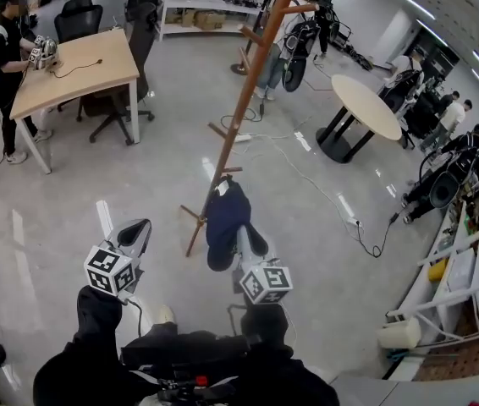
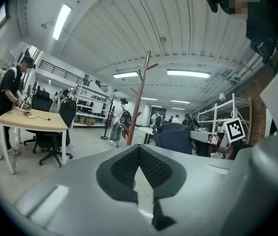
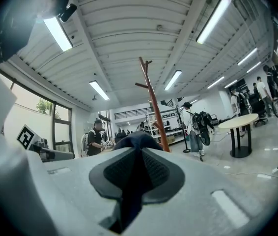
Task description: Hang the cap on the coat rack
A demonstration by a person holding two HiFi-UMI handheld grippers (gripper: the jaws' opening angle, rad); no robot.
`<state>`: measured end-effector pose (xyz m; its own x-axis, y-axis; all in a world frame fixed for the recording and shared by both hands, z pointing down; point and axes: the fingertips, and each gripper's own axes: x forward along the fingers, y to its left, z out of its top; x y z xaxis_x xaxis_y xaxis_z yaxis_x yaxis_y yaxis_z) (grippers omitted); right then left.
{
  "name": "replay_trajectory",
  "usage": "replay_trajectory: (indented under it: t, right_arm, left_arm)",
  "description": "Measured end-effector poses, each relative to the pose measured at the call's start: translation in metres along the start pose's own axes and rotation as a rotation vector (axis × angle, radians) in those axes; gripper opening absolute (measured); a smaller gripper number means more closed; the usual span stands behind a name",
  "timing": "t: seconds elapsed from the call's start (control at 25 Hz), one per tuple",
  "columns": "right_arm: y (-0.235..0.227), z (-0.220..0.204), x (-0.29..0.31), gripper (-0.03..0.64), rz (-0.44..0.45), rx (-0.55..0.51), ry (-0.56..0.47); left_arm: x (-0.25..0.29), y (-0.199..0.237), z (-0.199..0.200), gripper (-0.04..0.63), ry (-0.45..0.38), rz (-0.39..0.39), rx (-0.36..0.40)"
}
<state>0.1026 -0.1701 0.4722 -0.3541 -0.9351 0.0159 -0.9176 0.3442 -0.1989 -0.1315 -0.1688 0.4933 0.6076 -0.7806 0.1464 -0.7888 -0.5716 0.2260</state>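
A tall wooden coat rack [image 1: 248, 91] with short side pegs rises from the floor ahead of me. My right gripper [image 1: 248, 242] is shut on a dark navy cap [image 1: 225, 218], which hangs beside the rack's lower pegs. In the right gripper view dark cap fabric [image 3: 136, 140] fills the slit between the pads, with the rack [image 3: 153, 102] just behind it. My left gripper [image 1: 138, 228] floats to the left of the cap, apart from it, its pads together and holding nothing. The left gripper view shows the cap [image 2: 173, 137] to the right of the rack [image 2: 140, 102].
A wooden desk [image 1: 79, 70] with office chairs stands at the far left, a person [image 1: 7, 57] beside it. Behind the rack is a person with a backpack [image 1: 294, 45]. At right are a round table [image 1: 366, 104] and white shelving [image 1: 468, 277]. Cables [image 1: 307, 180] cross the floor.
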Motion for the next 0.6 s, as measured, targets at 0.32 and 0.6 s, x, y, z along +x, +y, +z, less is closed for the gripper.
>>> replay_trajectory:
  t: [0.32,0.6]
  right_arm:
    - [0.0,0.013,0.013,0.038,-0.083,-0.011,-0.056]
    - [0.01,0.03,0.026,0.038,-0.116,-0.009,-0.098]
  left_arm:
    - [0.015,0.017,0.011,0.003,0.01,-0.083,0.025]
    - [0.023,0.034,0.022,0.003,0.006,-0.12,0.033]
